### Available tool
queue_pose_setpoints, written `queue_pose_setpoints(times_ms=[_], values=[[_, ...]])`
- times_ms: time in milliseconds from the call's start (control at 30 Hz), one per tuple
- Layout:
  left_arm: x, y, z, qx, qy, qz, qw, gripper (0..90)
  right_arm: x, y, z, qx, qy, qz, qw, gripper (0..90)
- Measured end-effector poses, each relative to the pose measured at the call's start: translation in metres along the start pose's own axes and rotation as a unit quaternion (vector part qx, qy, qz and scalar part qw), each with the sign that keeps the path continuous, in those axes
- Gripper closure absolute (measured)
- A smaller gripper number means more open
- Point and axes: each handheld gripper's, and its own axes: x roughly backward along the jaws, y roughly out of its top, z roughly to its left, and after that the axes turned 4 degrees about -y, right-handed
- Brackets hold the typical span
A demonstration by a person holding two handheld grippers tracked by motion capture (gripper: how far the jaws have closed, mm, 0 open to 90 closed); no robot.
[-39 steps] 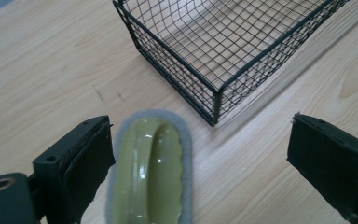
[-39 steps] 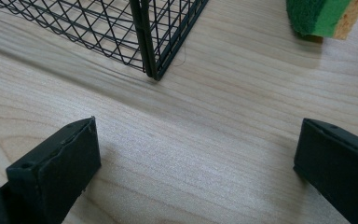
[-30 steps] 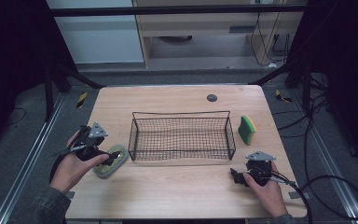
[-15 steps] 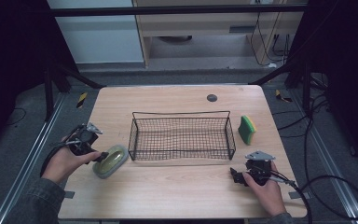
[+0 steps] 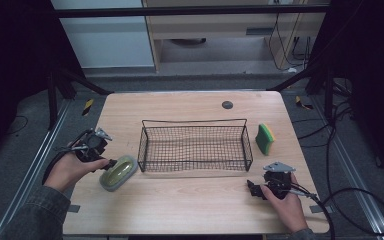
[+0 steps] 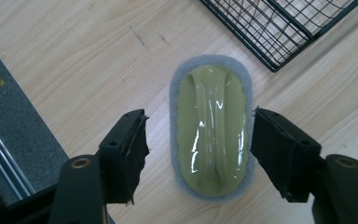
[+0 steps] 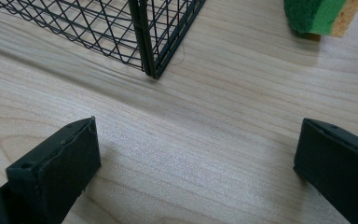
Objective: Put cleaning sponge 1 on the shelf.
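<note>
Near the table's point(image 5: 190, 210) left edge, my left gripper point(image 5: 111, 163) points at the scrubber point(image 5: 118, 172), which lies flat on the wood just off the basket's point(image 5: 195, 145) near-left corner. In the left gripper view the scrubber point(image 6: 213, 133) sits lengthwise between my jaws, handle up. The jaws have just been closing around it; one is at the pad's rim, the other still stands off with bare wood between, so nothing is gripped yet. The basket stands mid-table. Beyond its right end a sponge point(image 5: 265, 138) stands on edge, near the right edge. My right gripper point(image 5: 251, 189) rests near the front-right corner, jaws spread wide over bare wood.
</note>
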Motion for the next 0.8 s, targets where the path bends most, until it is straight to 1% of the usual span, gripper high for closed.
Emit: queue_pose_setpoints(times_ms=[33, 67, 100, 233, 400, 433, 500, 533, 600, 700, 733, 767, 800], values=[[-0.001, 0.001, 0.0, -0.001, -0.002, 0.008, 1.0, 38.8, 0.0, 0.0, 0.0, 0.0, 0.0, 0.0, 1.0, 0.5], [-0.001, 0.001, 0.0, -0.001, -0.002, 0.008, 1.0, 40.8, 0.0, 0.0, 0.0, 0.0, 0.0, 0.0, 1.0, 0.5], [-0.004, 0.003, 0.001, 0.0, -0.001, 0.02, 0.9998, 41.6, 0.0, 0.0, 0.0, 0.001, 0.0, 0.0, 1.0, 0.5], [-0.009, 0.003, 0.004, 0.003, -0.007, 0.028, 0.9996, 43.3, 0.0, 0.0, 0.0, 0.0, 0.002, 0.0, 1.0, 0.5], [-0.012, 0.003, 0.003, -0.007, -0.007, 0.036, 0.9993, 45.3, 0.0, 0.0, 0.0, 0.001, 0.002, 0.0, 1.0, 0.5], [-0.015, 0.002, 0.003, -0.013, -0.012, 0.046, 0.9988, 45.9, 0.0, 0.0, 0.0, 0.002, 0.003, 0.001, 1.0, 0.5], [-0.016, 0.002, 0.003, -0.014, -0.014, 0.049, 0.9986, 48.3, 0.0, 0.0, -0.001, 0.002, 0.004, 0.001, 1.0, 0.5], [-0.018, 0.002, 0.003, -0.016, -0.02, 0.053, 0.9983, 49.2, 0.0, 0.0, -0.001, 0.003, 0.004, 0.001, 1.0, 0.5], [-0.018, 0.002, 0.003, -0.015, -0.019, 0.055, 0.9982, 50.6, 0.0, -0.001, -0.001, 0.003, 0.004, 0.0, 1.0, 0.5], [-0.021, 0.004, 0.004, -0.014, -0.025, 0.055, 0.9981, 52.8, 0.0, -0.001, -0.001, 0.003, 0.004, 0.0, 1.0, 0.5], [-0.024, 0.005, 0.004, -0.013, -0.028, 0.062, 0.9976, 53.2, 0.0, -0.001, -0.001, 0.003, 0.004, 0.0, 1.0, 0.5], [-0.024, 0.005, 0.004, -0.013, -0.028, 0.062, 0.9976, 53.4, 0.0, -0.001, -0.001, 0.003, 0.004, 0.0, 1.0, 0.5], [-0.028, 0.005, 0.004, -0.013, -0.029, 0.07, 0.997, 54.0, 0.0, -0.001, -0.001, 0.003, 0.004, 0.0, 1.0, 0.5]])
